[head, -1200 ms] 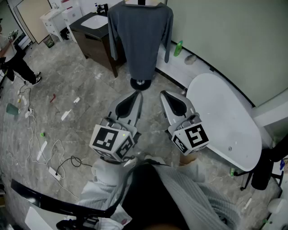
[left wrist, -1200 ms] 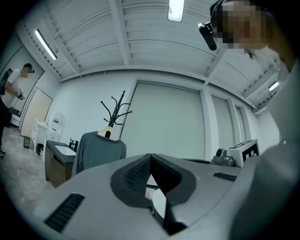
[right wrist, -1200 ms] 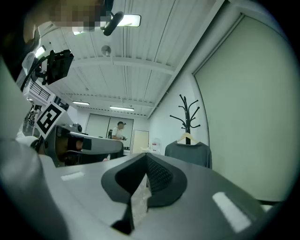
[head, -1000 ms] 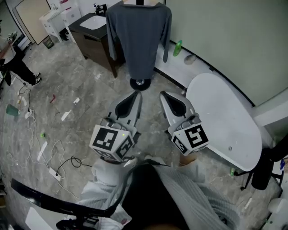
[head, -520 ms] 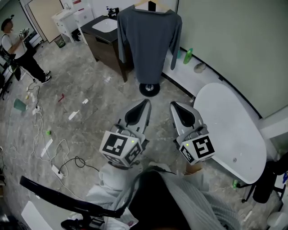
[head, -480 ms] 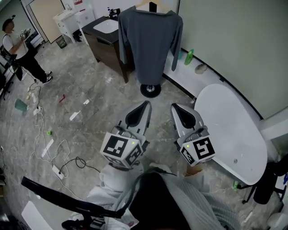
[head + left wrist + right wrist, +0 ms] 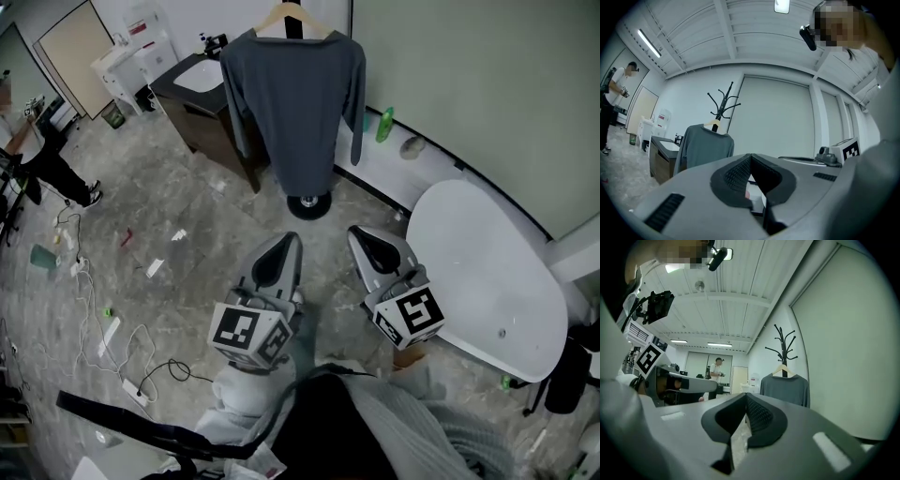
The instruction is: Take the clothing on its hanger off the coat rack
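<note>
A grey long-sleeved top (image 7: 292, 103) hangs on a wooden hanger (image 7: 292, 19) from a black coat rack (image 7: 723, 99) by the pale green wall. The rack's round base (image 7: 308, 205) stands on the marbled floor. The top also shows in the left gripper view (image 7: 705, 147) and the right gripper view (image 7: 784, 388). My left gripper (image 7: 281, 242) and right gripper (image 7: 359, 234) are held side by side low in front of the person, well short of the rack. Both are shut with nothing between their jaws.
A white oval table (image 7: 487, 267) stands to the right. A dark cabinet with a sink (image 7: 199, 89) is left of the rack. Cables and a power strip (image 7: 136, 388) lie on the floor at left. A person (image 7: 42, 155) stands far left. A green bottle (image 7: 383, 123) sits by the wall.
The view has shifted: the rack and top now sit lower and fuller in the frame, with the hanger showing. Both grippers stay shut, side by side.
</note>
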### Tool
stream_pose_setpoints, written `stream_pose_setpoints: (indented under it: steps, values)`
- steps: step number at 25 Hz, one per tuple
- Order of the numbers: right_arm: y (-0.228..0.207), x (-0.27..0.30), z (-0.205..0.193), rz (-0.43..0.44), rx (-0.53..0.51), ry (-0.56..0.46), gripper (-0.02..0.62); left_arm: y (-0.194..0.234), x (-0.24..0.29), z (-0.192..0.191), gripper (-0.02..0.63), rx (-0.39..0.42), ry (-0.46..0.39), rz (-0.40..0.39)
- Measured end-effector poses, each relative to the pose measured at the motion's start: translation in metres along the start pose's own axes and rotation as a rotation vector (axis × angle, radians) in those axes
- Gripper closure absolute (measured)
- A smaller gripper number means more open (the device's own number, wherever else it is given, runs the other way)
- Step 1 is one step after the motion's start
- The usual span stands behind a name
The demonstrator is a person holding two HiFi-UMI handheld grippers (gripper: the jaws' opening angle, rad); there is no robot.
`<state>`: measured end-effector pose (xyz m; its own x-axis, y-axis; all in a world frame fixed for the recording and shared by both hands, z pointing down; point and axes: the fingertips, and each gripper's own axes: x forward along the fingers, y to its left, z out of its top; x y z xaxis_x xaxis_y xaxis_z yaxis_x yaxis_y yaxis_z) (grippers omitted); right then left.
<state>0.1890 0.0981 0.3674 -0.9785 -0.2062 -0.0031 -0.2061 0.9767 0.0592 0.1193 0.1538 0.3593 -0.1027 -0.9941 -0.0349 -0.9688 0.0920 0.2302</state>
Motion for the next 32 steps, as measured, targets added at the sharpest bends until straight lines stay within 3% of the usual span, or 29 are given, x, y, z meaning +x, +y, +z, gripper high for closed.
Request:
stream_pose_setpoints:
  steps: [6,15,24,32]
  values:
    - [-0.037,0.100,0.001,-0.013,-0.019,-0.019,0.592,0.079,0.069,0.021,0.601,0.023,-0.022,-0.026]
    - [-0.102,0.238,0.021,-0.134,-0.022,-0.061,0.592,0.189,0.170,0.079,0.601,0.063,-0.035,-0.099]
    - [-0.178,0.313,0.006,-0.217,-0.016,-0.003,0.592,0.255,0.257,0.077,0.601,0.012,-0.002,-0.136]
    - [-0.267,0.382,0.027,-0.207,-0.058,-0.077,0.592,0.304,0.346,0.110,0.601,0.077,-0.061,-0.123]
